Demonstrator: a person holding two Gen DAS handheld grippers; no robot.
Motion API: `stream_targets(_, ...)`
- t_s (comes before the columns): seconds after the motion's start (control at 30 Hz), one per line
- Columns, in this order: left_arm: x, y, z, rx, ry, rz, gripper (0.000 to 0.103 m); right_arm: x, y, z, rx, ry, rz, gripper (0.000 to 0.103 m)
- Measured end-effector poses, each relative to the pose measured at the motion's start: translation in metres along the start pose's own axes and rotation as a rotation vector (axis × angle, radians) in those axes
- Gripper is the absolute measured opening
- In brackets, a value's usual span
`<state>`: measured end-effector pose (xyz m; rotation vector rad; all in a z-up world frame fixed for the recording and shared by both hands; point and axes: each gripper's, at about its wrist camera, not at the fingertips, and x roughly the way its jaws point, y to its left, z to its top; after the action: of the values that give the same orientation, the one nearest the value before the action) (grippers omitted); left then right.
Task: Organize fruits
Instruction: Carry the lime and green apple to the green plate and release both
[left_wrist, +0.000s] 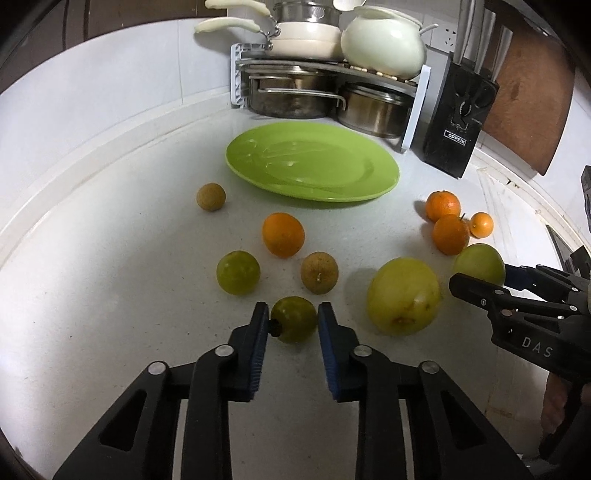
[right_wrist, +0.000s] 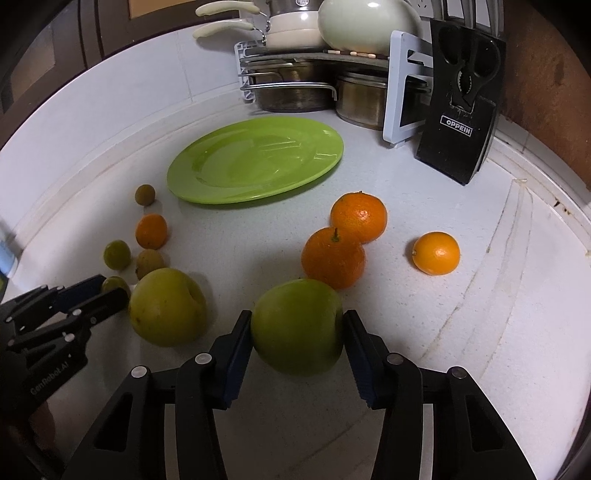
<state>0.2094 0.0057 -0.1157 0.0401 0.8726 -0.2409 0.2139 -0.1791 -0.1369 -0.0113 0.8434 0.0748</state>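
My left gripper (left_wrist: 293, 318) is shut on a small green fruit (left_wrist: 295, 320) low over the white counter. My right gripper (right_wrist: 298, 326) is shut on a green apple (right_wrist: 298, 325), also low over the counter. A green plate (left_wrist: 314, 162) lies bare at the back; it also shows in the right wrist view (right_wrist: 255, 160). Loose fruits lie between: a larger yellow-green apple (left_wrist: 404, 295), an orange (left_wrist: 283, 234), a green fruit (left_wrist: 238, 272), two brown longans (left_wrist: 319, 272) (left_wrist: 211, 196), and three oranges (right_wrist: 359, 217) (right_wrist: 333, 257) (right_wrist: 436, 253) at the right.
A white rack (left_wrist: 415, 110) with steel pots and cream cookware stands behind the plate. A black knife block (left_wrist: 460, 122) stands at the back right, a wooden board (left_wrist: 528, 107) behind it. The counter's raised rim (left_wrist: 55, 206) curves along the left.
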Motion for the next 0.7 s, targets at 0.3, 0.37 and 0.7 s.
stream_targets(0.3,-0.003,-0.008,-0.005,-0.020,-0.028,0.006,0.023,-0.013,0.000,-0.002,-0.037,-0.009,0.025,0.049)
stream_targets(0.37,-0.001,-0.009,-0.005,-0.021,-0.030,0.017,0.028,-0.014,0.000,-0.001,-0.042,-0.008,0.035,0.049)
stream_targets(0.7,0.005,-0.012,-0.006,-0.017,-0.026,0.043,0.028,-0.018,0.001,-0.002,-0.054,-0.015,0.062,0.049)
